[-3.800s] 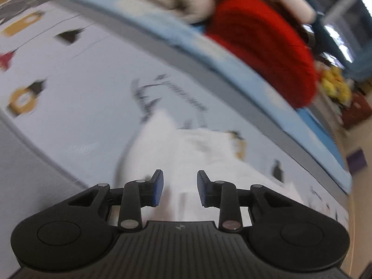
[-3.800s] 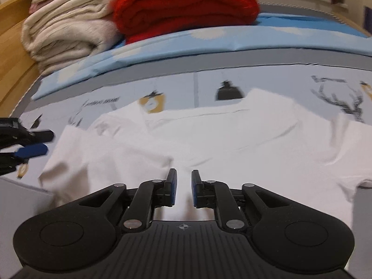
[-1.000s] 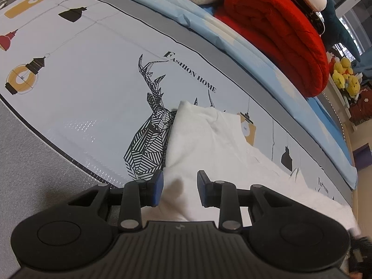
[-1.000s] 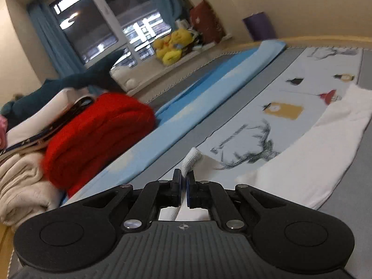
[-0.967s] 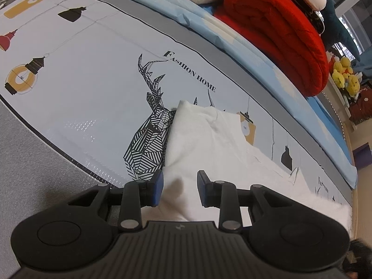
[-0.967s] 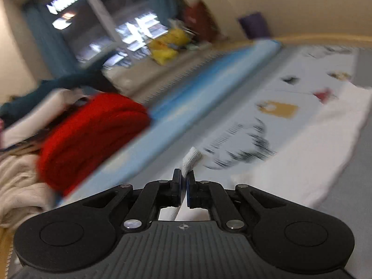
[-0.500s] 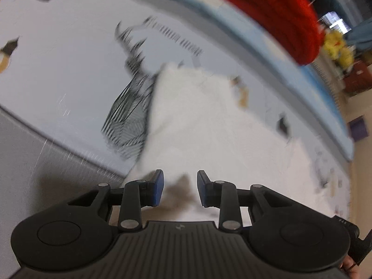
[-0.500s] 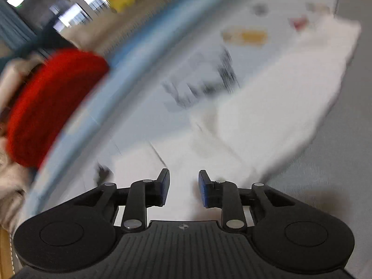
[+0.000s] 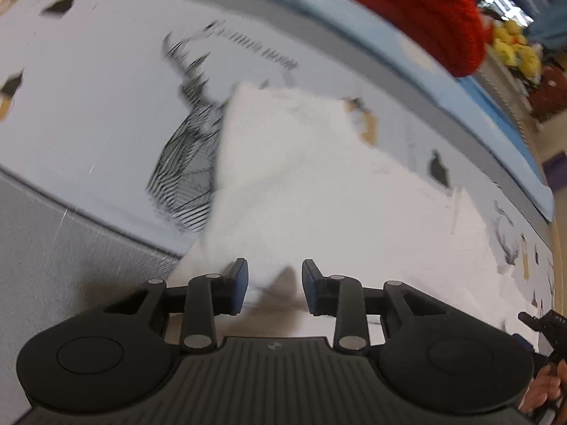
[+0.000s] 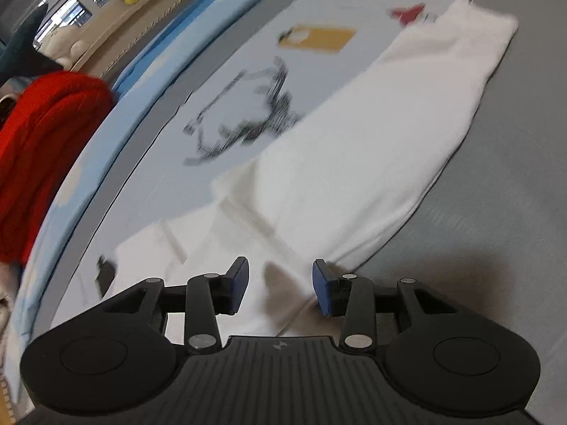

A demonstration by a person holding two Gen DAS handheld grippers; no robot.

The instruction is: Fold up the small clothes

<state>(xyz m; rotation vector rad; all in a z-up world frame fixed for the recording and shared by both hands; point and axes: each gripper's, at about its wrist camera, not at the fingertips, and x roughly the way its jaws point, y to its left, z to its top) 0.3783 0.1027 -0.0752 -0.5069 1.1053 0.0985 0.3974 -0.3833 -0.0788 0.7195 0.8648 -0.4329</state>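
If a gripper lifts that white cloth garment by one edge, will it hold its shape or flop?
The white cloth garment will probably flop: it lies flat and creased on the printed bed sheet, with soft folds. It looks thin, so likely light. Its free end would probably drag and unfold if pulled from one corner.

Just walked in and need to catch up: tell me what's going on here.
A person with a two-finger gripper in each hand is folding a white garment spread on a printed bed sheet. It lies partly folded into a long strip. The left gripper and the right gripper each hang just over a near edge of the cloth with jaws opening, pads not pressing on the fabric. Neither holds anything. A red blanket sits folded at the back.
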